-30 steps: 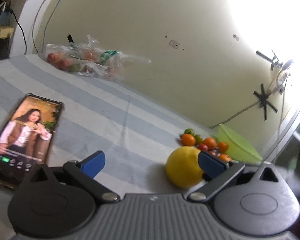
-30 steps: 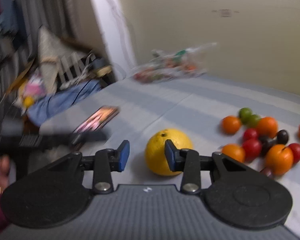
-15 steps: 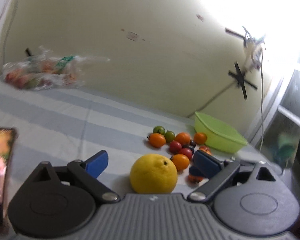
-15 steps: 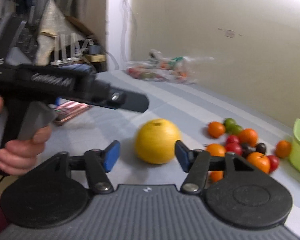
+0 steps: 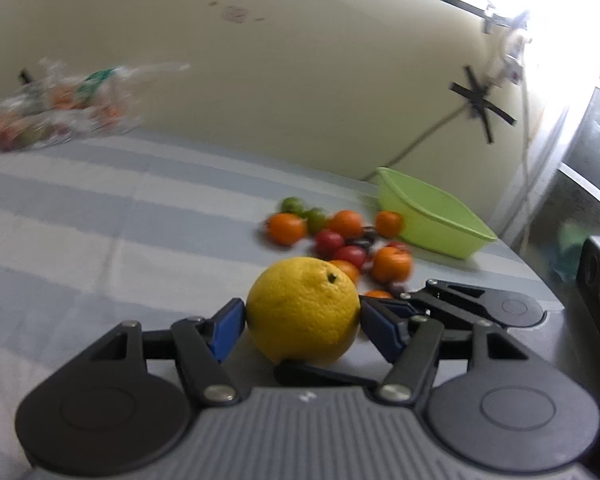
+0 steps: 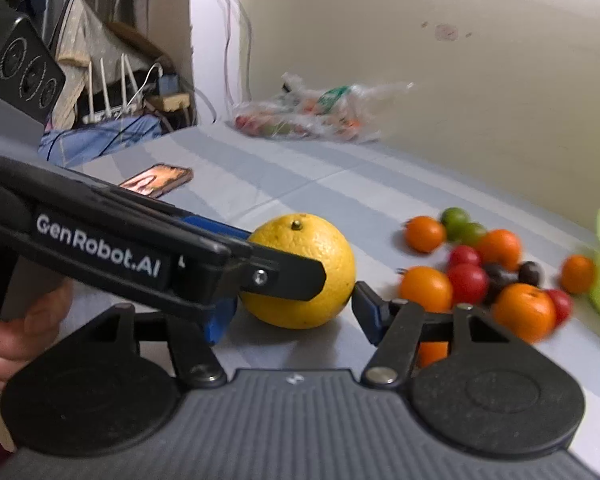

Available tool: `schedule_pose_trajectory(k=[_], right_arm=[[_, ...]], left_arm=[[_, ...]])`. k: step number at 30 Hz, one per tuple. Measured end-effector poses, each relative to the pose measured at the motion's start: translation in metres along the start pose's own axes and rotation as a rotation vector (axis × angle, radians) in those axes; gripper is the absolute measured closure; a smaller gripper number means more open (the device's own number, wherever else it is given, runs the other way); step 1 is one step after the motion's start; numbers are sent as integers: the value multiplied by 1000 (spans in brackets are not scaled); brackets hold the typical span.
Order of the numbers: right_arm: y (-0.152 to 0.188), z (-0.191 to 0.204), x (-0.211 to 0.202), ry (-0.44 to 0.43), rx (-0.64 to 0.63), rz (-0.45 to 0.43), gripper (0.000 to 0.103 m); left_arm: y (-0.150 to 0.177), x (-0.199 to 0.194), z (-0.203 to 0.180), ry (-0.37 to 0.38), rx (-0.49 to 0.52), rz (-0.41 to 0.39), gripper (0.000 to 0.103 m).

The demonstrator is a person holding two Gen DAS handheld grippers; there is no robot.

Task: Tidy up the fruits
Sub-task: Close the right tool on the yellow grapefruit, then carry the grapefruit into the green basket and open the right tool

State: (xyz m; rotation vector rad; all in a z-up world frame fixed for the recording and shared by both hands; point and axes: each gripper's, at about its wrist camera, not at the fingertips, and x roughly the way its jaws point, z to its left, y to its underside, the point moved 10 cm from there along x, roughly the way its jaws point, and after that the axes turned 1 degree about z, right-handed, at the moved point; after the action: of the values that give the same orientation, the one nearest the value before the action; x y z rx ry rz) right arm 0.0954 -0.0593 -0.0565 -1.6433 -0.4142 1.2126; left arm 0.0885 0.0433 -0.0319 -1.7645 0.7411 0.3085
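Observation:
A large yellow citrus fruit (image 5: 304, 312) rests on the striped cloth. My left gripper (image 5: 304, 322) is closing on it, and its blue pads meet the fruit's left and right sides. My right gripper (image 6: 292, 312) straddles the same fruit (image 6: 300, 248) and is also closing. Its right pad touches the fruit's lower right edge. Its left pad is partly hidden behind the left gripper's finger (image 6: 292, 276), which crosses in front of the fruit. Small orange, red and green fruits (image 5: 340, 240) lie in a loose pile just beyond.
A lime green bowl (image 5: 432, 216) stands past the small fruits near the wall. A clear plastic bag of fruit (image 6: 312, 116) lies at the far end of the cloth, and a phone (image 6: 156, 180) lies on the left. A person's hand (image 6: 16, 332) holds the left gripper.
My left gripper swung over to the yellow fruit and narrowed from wide open onto it. My right gripper widened, sank slightly and came around the fruit. The left gripper entered the right wrist view.

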Motion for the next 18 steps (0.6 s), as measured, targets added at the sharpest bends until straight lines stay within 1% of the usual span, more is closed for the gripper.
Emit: schedule_pose_trajectory(k=[3,6,9,12,15,18], right_arm=[[1,-22,-24,59,21,-43,38],[2,-58,-49,139,63,-77,38],[-1,-106,-75,245,92,-124,38],[-9,-160,-94,338,126,-163,38],[-10,-211,-98,402,167,-157,38],[-7,-250,-90,441,190,-122,38]], left_arm=[[-10,15,-35,40,59,9,38],[-27,39,-78,88,123,16,38],[-54,71,-124,158,182,12,38],[-81,112,-163,210,223,21,37],[-94,155,-186,232,229,54,37],[-100,193,-194,243,187,96,36]])
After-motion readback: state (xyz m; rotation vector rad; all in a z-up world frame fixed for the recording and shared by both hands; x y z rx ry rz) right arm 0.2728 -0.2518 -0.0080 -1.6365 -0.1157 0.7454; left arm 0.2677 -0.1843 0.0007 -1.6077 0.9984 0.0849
